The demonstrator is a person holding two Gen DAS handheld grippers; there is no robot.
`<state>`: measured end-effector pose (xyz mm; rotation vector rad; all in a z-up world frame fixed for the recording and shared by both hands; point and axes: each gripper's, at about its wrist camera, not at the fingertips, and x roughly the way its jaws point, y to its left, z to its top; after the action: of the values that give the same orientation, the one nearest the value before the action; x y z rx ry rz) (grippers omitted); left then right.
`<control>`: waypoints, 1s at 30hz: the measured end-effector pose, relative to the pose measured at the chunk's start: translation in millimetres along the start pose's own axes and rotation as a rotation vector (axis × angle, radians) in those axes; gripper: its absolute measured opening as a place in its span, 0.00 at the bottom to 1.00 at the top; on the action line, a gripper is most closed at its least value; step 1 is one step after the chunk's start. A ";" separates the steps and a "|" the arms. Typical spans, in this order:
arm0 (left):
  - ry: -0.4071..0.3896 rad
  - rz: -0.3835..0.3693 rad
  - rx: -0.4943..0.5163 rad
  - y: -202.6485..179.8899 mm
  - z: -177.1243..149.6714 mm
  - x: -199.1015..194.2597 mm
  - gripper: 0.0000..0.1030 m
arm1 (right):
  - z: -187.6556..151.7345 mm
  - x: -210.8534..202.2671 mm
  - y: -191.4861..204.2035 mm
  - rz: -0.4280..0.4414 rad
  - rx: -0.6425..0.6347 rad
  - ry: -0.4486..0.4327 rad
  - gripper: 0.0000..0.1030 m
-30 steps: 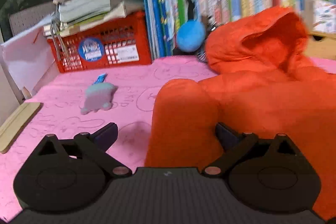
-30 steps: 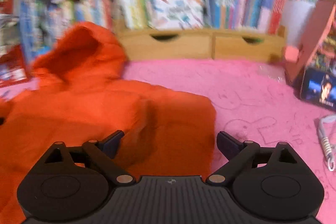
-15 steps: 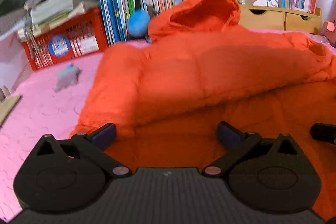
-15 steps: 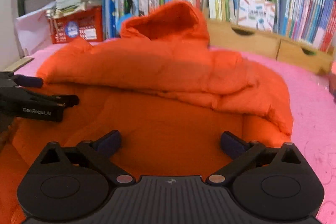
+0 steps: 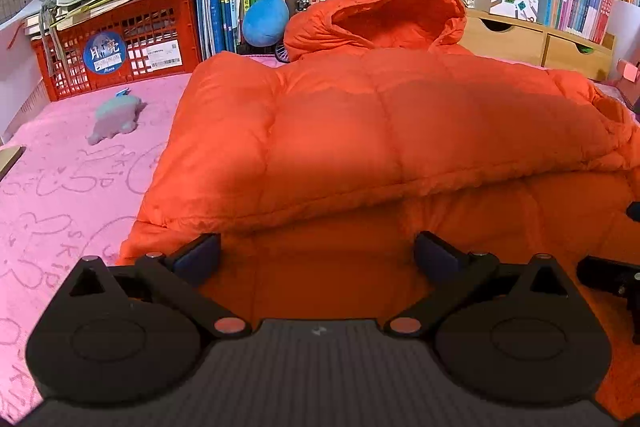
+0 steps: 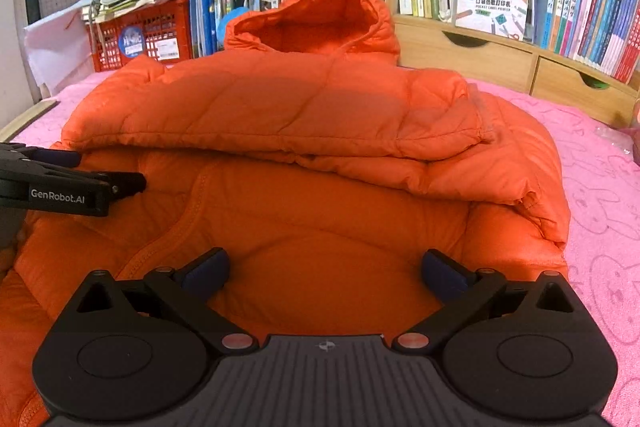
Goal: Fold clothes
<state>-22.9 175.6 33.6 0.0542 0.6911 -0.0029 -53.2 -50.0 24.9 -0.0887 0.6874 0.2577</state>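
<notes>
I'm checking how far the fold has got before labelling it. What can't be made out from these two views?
- Orange jacket near hem: hidden in both views behind the gripper bodies.
- Its front and zipper: covered by the folded-over layer.
- Right gripper: cut off by the left wrist view's edge.
- Crate label print: too small.

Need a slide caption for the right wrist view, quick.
Right gripper open above folded orange hooded jacket on pink mat, left gripper alongside.

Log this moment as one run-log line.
task: fold clothes | orange hooded jacket: sleeves folded across body, hood up | left gripper: jaws open, empty | right gripper: jaws open, empty | both over the lower hem
</notes>
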 end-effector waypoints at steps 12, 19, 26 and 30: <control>0.007 -0.008 -0.013 2.3 0.1 0.2 1.00 | 1.0 -0.6 -2.8 -0.065 0.007 0.000 1.00; 0.012 -0.015 -0.020 6.5 0.4 -0.1 1.00 | -4.1 -5.1 -35.5 -0.139 0.079 0.003 1.00; 0.010 -0.004 -0.018 17.6 -1.6 -4.2 1.00 | -10.1 -10.4 -73.5 -0.218 0.163 0.007 1.00; 0.006 0.089 -0.070 41.9 -6.1 -13.9 1.00 | -13.5 -13.4 -95.2 -0.263 0.210 0.009 1.00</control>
<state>-36.6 217.6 39.8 0.0173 0.6936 0.1068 -46.3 -146.8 22.7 0.0211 0.6996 -0.0676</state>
